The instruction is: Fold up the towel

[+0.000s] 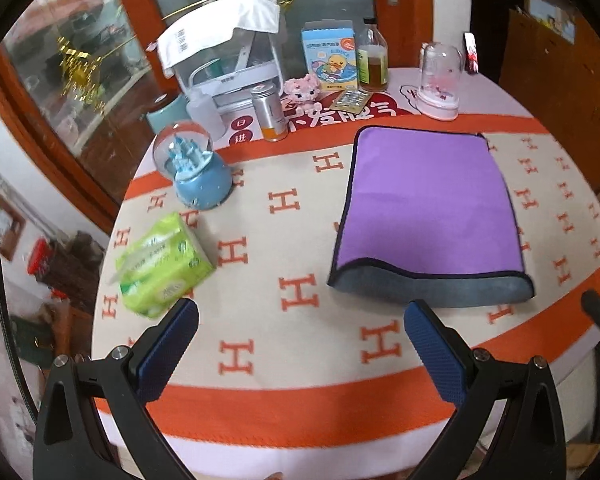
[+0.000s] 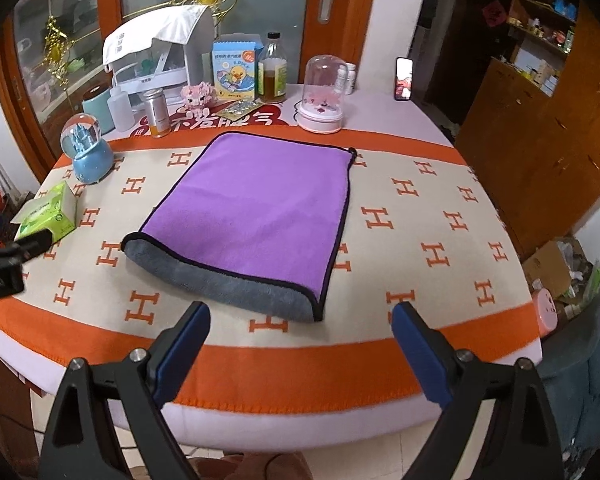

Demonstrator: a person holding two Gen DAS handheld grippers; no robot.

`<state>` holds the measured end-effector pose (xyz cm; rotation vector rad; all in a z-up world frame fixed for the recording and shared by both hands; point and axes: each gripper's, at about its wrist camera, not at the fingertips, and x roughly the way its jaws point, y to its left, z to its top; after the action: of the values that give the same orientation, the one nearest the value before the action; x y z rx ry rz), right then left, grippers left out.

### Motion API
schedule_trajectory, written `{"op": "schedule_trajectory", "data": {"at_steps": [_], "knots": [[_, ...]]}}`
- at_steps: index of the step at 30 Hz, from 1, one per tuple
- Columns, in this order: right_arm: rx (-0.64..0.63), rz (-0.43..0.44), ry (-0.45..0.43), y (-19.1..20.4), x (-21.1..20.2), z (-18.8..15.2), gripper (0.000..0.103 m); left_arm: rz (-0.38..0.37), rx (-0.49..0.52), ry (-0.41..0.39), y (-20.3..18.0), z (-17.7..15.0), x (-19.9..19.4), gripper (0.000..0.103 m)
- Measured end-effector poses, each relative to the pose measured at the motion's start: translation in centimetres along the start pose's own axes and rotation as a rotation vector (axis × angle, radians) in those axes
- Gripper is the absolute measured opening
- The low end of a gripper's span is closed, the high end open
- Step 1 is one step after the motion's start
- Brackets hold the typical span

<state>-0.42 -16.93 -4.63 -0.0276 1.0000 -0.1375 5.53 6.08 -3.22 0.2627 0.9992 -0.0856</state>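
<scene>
A purple towel point(image 1: 428, 200) with a grey underside lies folded over on the table; its grey folded edge faces me. It also shows in the right wrist view point(image 2: 256, 208). My left gripper point(image 1: 300, 320) is open and empty, above the tablecloth just in front of and left of the towel's near edge. My right gripper point(image 2: 300, 320) is open and empty, above the table's near edge in front of the towel's near right corner. Neither gripper touches the towel.
A green tissue pack point(image 1: 164, 260) and a blue snow globe point(image 1: 196, 168) stand left of the towel. Behind it are a pink glass dome point(image 1: 438, 84), a bottle point(image 1: 372, 60), a duck box point(image 1: 332, 56), a can point(image 1: 270, 112) and a white appliance point(image 1: 228, 60).
</scene>
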Motion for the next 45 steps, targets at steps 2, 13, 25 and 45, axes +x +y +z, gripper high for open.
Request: {"op": "schedule_trajectory", "data": {"at_steps": [2,13,25,45], "knots": [[-0.017,0.019,0.018,-0.4,1.4,0.3,0.085,0.018,0.041,0.019,-0.3,0.4,1.4,0.102],[-0.086,0.173,0.161,-3.5,10.6,0.8,0.070,-0.161,0.281,0.141,-3.8,2.9,10.5,0.098],[-0.161,0.395,0.305,-4.2,17.1,0.5,0.048,-0.385,0.467,0.293,-5.8,4.7,17.9,0.079],[-0.204,0.526,0.363,-3.3,18.4,0.9,0.015,-0.535,0.542,0.426,-6.5,3.6,20.0,0.046]]}}
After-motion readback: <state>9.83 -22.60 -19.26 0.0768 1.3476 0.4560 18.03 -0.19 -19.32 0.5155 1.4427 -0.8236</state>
